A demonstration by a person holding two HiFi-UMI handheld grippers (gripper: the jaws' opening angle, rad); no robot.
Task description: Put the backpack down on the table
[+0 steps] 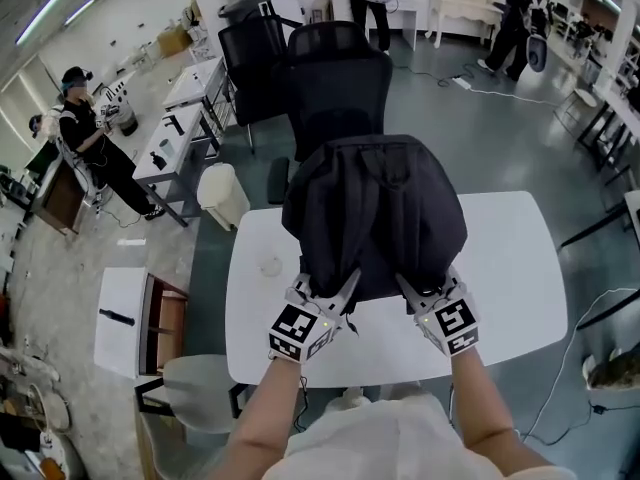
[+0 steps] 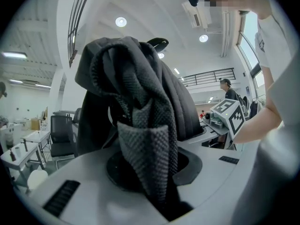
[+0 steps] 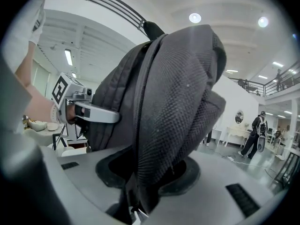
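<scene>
A black backpack hangs over the white table, held up from the near side by both grippers. My left gripper is shut on the backpack's left mesh shoulder strap, which fills the left gripper view. On the other side, my right gripper is shut on the right padded strap. The bag's body rises beyond the jaws in both gripper views. Each gripper's marker cube shows in the other's view. Whether the bag's bottom touches the table is hidden.
A black office chair stands just behind the table's far edge. A white bin sits at the table's far left corner. A small clear ring-like thing lies on the table's left part. People stand at desks to the left and far back.
</scene>
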